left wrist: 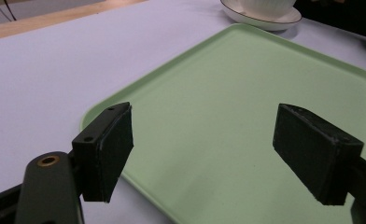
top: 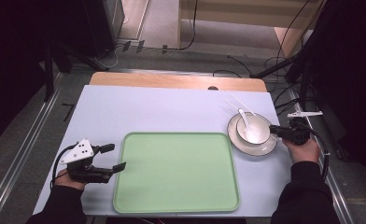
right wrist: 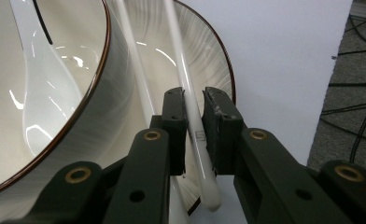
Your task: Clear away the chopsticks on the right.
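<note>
A white bowl (top: 259,133) with a white spoon (top: 245,122) in it stands on a brown-rimmed plate (top: 265,148), right of the green tray (top: 176,170). Two white chopsticks (top: 241,103) lean on the plate and point to the far side. In the right gripper view the jaws of my right gripper (right wrist: 195,100) are shut on one chopstick (right wrist: 181,56); the other chopstick (right wrist: 134,60) lies beside the bowl (right wrist: 102,116). My left gripper (top: 118,157) is open at the tray's left edge. Nothing is between its pads, and they hang over the tray (left wrist: 246,84).
The pale table (top: 139,112) has a wooden strip at its far edge. Cables and dark stands lie on the floor beyond it. The plate (left wrist: 265,21) stands past the tray's far corner in the left gripper view.
</note>
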`<control>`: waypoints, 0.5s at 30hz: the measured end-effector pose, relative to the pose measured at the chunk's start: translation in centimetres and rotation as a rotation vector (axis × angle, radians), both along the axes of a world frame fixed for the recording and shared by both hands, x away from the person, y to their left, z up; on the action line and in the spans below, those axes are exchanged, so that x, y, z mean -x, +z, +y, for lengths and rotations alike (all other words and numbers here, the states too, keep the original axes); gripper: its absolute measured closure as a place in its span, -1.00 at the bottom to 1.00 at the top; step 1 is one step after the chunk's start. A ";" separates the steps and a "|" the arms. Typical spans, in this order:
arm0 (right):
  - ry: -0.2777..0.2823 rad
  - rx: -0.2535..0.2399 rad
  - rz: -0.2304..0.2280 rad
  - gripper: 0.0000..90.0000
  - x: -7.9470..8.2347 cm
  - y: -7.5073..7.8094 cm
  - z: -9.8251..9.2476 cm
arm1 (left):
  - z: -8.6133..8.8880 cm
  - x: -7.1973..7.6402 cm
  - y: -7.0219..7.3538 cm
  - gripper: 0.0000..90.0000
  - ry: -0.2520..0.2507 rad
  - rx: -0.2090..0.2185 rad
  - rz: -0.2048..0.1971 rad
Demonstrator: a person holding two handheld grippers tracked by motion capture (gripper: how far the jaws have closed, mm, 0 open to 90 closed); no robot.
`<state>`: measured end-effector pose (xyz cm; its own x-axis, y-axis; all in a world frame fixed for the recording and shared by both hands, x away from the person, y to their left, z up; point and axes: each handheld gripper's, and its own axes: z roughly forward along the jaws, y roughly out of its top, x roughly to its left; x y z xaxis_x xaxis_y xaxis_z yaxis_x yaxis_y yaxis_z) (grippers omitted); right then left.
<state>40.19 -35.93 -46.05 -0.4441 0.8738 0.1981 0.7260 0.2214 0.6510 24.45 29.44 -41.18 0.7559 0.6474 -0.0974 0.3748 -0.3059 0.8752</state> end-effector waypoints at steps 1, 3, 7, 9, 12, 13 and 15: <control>0.000 0.000 0.000 0.81 0.0 0.0 0.0 | 0.0 0.0 0.0 -0.55 -0.001 -0.002 0.002; 0.003 -0.001 0.007 0.85 -0.1 -0.1 0.0 | 0.0 0.0 0.0 -0.55 0.001 -0.002 0.001; 0.007 -0.012 0.012 0.86 -0.1 -0.1 -0.1 | 0.1 0.0 0.0 -0.55 0.004 -0.003 0.002; 0.006 -0.014 0.011 0.86 -0.1 -0.1 -0.1 | 0.1 0.0 0.0 -0.55 0.005 -0.003 0.002; 0.004 -0.022 0.028 0.87 -0.1 -0.1 -0.1 | 0.1 0.0 0.0 -0.55 0.005 -0.003 0.002; 0.002 -0.022 0.035 0.87 -0.1 0.0 -0.1 | 0.1 0.0 0.0 -0.55 0.005 -0.003 0.002; -0.001 -0.018 0.037 0.87 -0.1 0.0 -0.1 | 0.1 0.0 0.0 -0.55 0.005 -0.003 0.002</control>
<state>40.27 -36.06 -46.00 -0.4356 0.8703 0.2300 0.7501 0.2097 0.6272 24.41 29.51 -41.16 0.7527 0.6511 -0.0969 0.3780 -0.3069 0.8734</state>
